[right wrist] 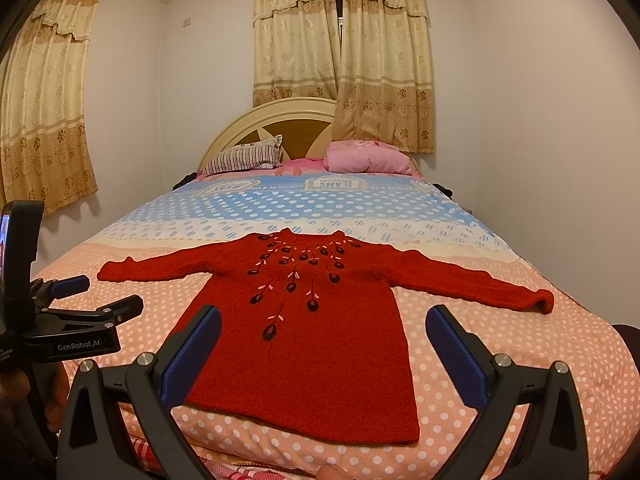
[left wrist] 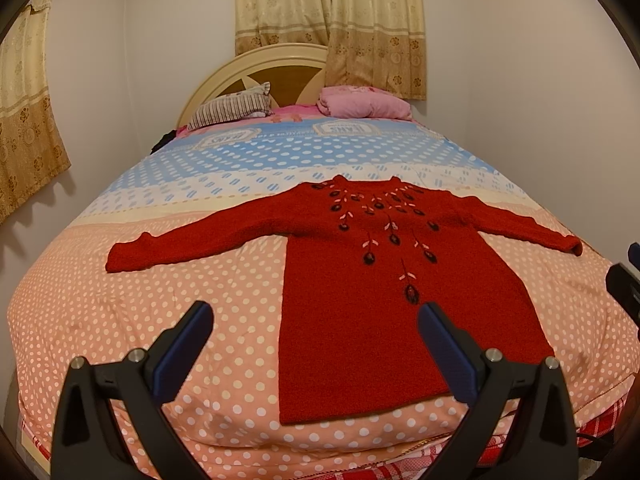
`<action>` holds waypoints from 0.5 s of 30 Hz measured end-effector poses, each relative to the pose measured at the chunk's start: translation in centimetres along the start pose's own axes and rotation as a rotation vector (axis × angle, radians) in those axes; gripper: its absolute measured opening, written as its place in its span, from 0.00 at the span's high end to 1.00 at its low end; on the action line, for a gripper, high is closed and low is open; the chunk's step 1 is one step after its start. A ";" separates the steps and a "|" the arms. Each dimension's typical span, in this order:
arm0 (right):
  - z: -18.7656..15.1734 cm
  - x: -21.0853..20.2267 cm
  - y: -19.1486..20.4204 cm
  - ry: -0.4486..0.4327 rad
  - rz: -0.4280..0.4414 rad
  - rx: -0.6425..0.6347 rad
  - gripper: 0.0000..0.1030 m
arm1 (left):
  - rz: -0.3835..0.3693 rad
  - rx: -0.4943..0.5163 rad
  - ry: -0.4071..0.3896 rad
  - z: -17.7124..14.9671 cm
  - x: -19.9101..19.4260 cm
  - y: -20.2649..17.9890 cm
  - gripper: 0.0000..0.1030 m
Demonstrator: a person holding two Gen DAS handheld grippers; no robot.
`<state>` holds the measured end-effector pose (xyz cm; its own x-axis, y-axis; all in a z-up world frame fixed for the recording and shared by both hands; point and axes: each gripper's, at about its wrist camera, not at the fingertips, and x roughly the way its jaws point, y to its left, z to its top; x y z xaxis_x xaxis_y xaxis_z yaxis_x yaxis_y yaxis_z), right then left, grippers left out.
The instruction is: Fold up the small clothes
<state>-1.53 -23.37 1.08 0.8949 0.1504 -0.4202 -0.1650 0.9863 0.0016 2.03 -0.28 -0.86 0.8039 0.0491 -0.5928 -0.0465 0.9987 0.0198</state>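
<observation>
Knitted red sweater [left wrist: 384, 300] looks soft and floppy; with left gripper [left wrist: 316, 344] and right gripper [right wrist: 324, 344] both spread wide and empty, pinch each sleeve cuff [left wrist: 124, 258]

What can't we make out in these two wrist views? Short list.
- Sweater back and underside: both views, it lies flat on the bed.
- Right gripper in the left wrist view: cut off by the right edge, jaw state unreadable there.
- Dark item by the striped pillow: too small to identify.
- Window behind the curtains: covered.
- Floor: hidden by the bed, both views.
</observation>
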 end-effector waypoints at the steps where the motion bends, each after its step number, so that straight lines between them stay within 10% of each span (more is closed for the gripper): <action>1: 0.0 0.0 -0.1 0.000 -0.001 0.000 0.01 | 0.001 0.002 0.000 0.0 0.0 -0.2 0.00; 15: -0.4 0.3 0.1 0.016 0.003 0.000 0.01 | 0.003 -0.001 -0.001 0.1 -0.1 0.3 0.00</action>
<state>-1.45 -23.25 0.62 0.8875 0.1525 -0.4348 -0.1678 0.9858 0.0033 1.98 0.05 -0.65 0.8046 0.0526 -0.5915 -0.0498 0.9985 0.0211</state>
